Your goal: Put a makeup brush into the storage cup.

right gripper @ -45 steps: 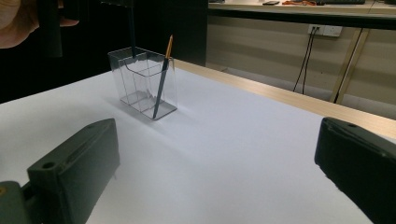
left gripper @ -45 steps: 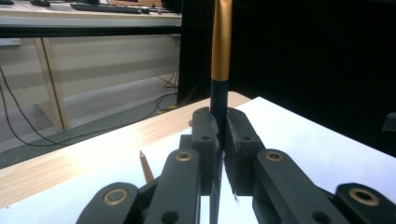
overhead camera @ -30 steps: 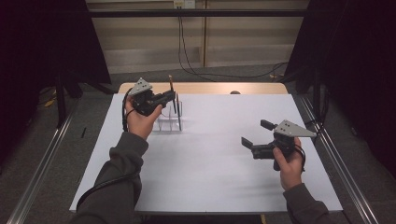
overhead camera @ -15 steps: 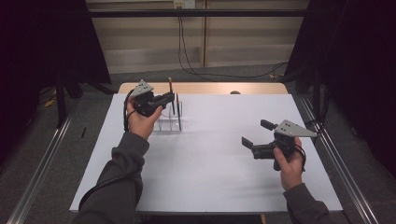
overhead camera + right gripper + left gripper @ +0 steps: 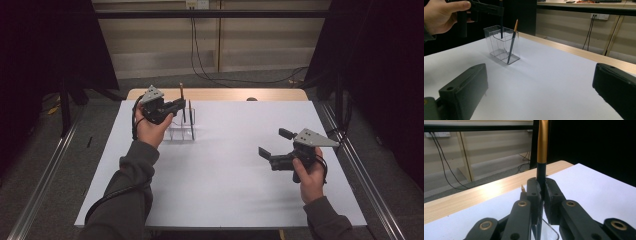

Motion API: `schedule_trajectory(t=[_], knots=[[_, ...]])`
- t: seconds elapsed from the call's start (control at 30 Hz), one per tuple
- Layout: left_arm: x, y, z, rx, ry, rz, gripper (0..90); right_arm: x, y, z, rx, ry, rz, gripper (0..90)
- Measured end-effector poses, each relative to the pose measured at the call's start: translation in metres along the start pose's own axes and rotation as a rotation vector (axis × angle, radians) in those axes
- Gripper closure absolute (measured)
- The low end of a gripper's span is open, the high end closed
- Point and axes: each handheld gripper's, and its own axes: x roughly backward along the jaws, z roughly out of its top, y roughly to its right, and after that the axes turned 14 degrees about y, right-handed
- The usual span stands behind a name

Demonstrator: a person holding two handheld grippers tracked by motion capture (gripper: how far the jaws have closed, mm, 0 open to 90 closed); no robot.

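On the left I have the left gripper (image 5: 176, 106) up over the far left part of the white table (image 5: 225, 190), its jaws clamped tight on a pen (image 5: 542, 157) with a black lower barrel and a gold upper one. From the left gripper view the pen stands upright between the jaw tips, its lower end running down into the clear plastic pen holder (image 5: 181, 129) below. In the right gripper view I see that pen (image 5: 501, 18) hanging straight into the holder (image 5: 502, 45), though I cannot tell whether its tip touches the bottom. A second pen (image 5: 512, 42), dark with a gold end, leans tilted inside the same holder, against the compartment wall nearer the table's middle. Behind the holder runs the bare wooden edge (image 5: 220, 94) of the table. Well apart to the right, my right gripper (image 5: 272, 142) hovers low over the sheet, pointing left towards the holder, jaws spread wide with nothing between them.
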Motion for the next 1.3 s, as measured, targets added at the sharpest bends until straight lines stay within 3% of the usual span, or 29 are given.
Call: schedule_trajectory(t=[0.23, 0.97, 1.3], knots=[[-0.002, -0.001, 0.000, -0.008, -0.010, 0.022, 83.4, 0.000, 0.000, 0.000, -0.001, 0.005, 0.001, 0.0], [-0.004, -0.001, -0.010, 0.000, -0.013, 0.012, 83.3, 0.001, 0.000, 0.001, 0.002, 0.004, -0.005, 0.0], [-0.003, -0.002, -0.013, -0.007, -0.026, 0.037, 83.3, 0.001, 0.000, 0.001, 0.003, 0.003, -0.003, 0.0]])
